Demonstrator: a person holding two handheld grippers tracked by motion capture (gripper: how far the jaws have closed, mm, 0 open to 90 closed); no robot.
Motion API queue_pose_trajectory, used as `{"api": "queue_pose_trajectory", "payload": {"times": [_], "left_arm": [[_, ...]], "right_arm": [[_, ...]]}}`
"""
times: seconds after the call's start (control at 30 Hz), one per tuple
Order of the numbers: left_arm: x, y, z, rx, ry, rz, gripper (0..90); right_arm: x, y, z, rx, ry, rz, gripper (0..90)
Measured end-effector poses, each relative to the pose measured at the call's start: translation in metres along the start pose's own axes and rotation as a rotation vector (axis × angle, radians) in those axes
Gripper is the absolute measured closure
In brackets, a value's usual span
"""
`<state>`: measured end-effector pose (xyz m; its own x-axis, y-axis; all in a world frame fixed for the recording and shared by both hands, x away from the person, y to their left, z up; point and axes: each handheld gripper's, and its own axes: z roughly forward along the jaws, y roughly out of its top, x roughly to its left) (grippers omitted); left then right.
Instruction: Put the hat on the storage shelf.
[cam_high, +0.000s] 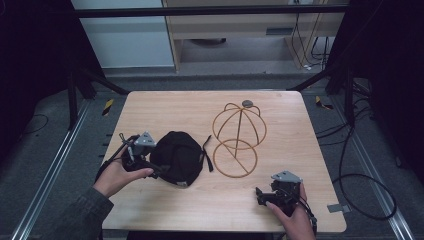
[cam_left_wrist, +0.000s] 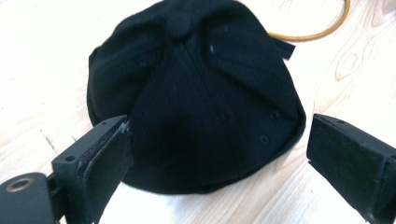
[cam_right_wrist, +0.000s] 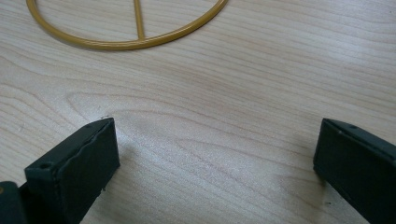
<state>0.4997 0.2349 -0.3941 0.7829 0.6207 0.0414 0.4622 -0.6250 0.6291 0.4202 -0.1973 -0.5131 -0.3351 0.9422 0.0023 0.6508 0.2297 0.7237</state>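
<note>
Your left gripper (cam_high: 159, 169) sits at the near-left edge of the black cap (cam_high: 178, 156), its jaws spread wide apart — in the left gripper view 1 jaw touches the cap's (cam_left_wrist: 201, 93) lower left edge while the other stands clear of it on the right. The cap lies crown-up on the wooden counter (cam_high: 165, 107), left of centre, with its strap trailing out toward the wire hat stand (cam_high: 238, 137). That stand is gold-coloured, a domed cage above a round base ring, and it is just beside the cap on the right; the base ring's edge shows past the cap in the left gripper view.

Your right gripper (cam_high: 261, 194) rests low near the front right of the counter, well apart from the cap. Its jaws are open too — with bare wood (cam_right_wrist: 219, 140) between them and the stand's base ring (cam_right_wrist: 126, 44) ahead.
</note>
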Motion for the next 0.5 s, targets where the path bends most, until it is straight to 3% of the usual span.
{"api": "queue_pose_trajectory", "payload": {"times": [0.5], "left_arm": [[0.0, 0.026, 0.014, 0.02, 0.033, 0.045, 12.2]], "right_arm": [[0.0, 0.0, 0.0, 0.0, 0.0, 0.0, 0.4]]}}
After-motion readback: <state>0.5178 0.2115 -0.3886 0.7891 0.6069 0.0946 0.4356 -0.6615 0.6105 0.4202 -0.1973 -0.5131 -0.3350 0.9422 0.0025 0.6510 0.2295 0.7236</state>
